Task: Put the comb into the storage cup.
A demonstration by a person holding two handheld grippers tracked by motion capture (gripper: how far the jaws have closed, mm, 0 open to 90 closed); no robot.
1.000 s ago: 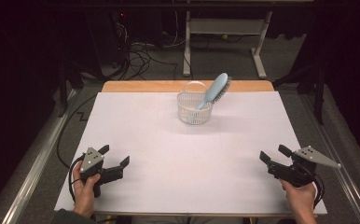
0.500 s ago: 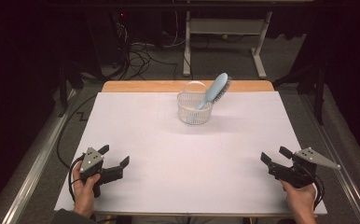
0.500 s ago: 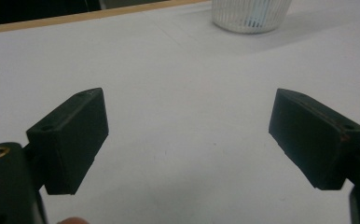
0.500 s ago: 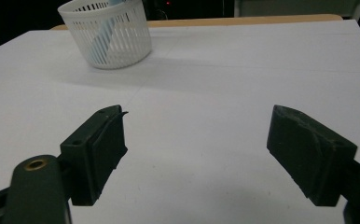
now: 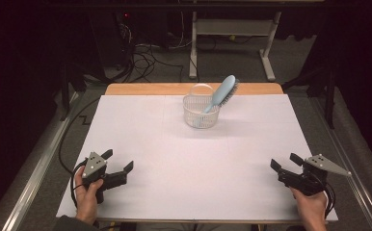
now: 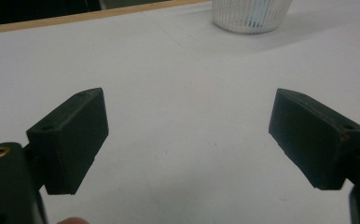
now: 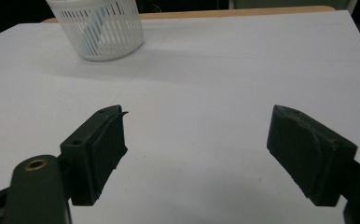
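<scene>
A: What is on the white table (image 5: 140,130)?

B: A white slatted basket (image 5: 201,115) stands at the far middle. A blue hairbrush (image 5: 221,94) leans in it, handle down, head up over the rim.

A: Which way does the brush run?

B: Its long axis tilts up, away and to the right.

A: And the grippers?

B: The left gripper (image 5: 116,166) and the right gripper (image 5: 283,161) sit at the near corners, jaws spread, holding nothing. The basket lies ahead, well apart; the brush head leans toward the right gripper's side.
</scene>
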